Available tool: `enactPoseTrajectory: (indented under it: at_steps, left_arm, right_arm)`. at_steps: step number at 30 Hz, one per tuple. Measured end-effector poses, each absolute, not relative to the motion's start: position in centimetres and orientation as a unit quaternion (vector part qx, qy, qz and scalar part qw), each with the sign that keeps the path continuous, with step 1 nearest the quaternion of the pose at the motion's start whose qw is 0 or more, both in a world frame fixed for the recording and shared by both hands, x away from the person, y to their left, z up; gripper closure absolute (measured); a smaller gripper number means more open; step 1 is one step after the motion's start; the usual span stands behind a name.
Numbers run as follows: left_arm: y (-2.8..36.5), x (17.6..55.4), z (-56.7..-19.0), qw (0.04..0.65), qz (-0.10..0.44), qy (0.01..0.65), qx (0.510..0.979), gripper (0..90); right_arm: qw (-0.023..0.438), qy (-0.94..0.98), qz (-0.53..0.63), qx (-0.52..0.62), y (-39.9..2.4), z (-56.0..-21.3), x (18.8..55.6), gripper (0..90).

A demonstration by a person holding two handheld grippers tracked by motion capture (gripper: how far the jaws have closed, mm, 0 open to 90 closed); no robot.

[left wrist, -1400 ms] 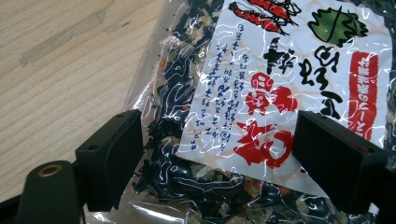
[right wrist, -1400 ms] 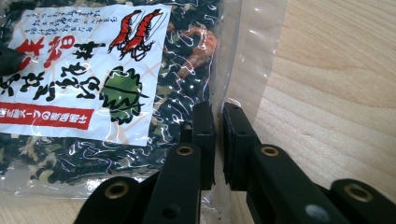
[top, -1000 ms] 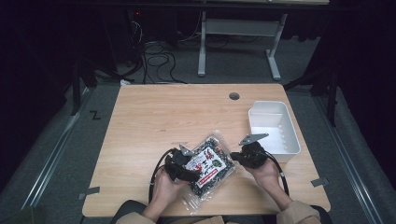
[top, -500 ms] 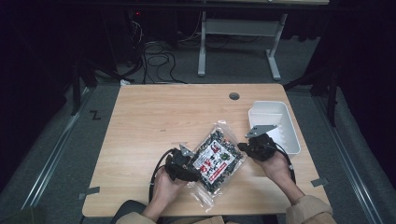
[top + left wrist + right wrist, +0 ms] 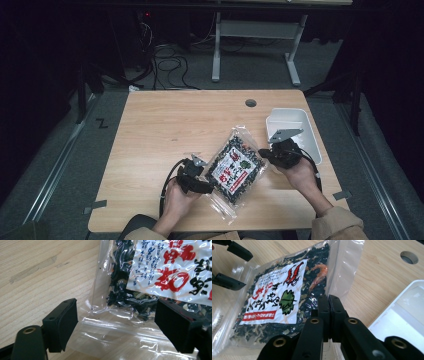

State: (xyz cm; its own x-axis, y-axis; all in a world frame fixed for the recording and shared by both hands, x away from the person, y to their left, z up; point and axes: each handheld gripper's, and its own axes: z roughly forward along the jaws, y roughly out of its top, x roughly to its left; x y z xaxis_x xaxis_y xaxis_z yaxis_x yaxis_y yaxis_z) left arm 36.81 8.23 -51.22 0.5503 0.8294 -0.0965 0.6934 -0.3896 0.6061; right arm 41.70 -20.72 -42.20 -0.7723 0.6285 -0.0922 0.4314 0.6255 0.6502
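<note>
Your right gripper [image 5: 266,156] pinches edge of food bag [image 5: 236,166], jaws pressed together on plastic, that side lifted off table [image 5: 150,130]. Bag tilted, its clear end low by your left gripper [image 5: 204,186]. Left jaws spread wide either side of that clear end, pads not touching it. White bin [image 5: 306,131] just beside your right hand [image 5: 296,172].

Your wooden table [image 5: 165,125] carries two things — a white tray [image 5: 295,125] far right, a snack bag [image 5: 235,167] near centre.
</note>
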Motion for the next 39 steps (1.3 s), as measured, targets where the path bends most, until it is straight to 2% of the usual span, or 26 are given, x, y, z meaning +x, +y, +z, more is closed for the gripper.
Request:
enactPoseTrajectory:
  at_steps: [19, 39]
  left_arm:
    - [8.0, 36.8, -51.4, 0.303, 0.105, 0.456, 0.830, 22.0]
    - [7.8, 36.8, -51.7, 0.294, 0.108, 0.446, 0.838, 23.7]
  right_arm:
    - [0.184, 0.890, 0.324, 0.262, -20.8, -37.3, 41.2, 90.0]
    - [0.213, 0.888, 0.334, 0.232, -20.6, -33.7, 40.8, 90.0]
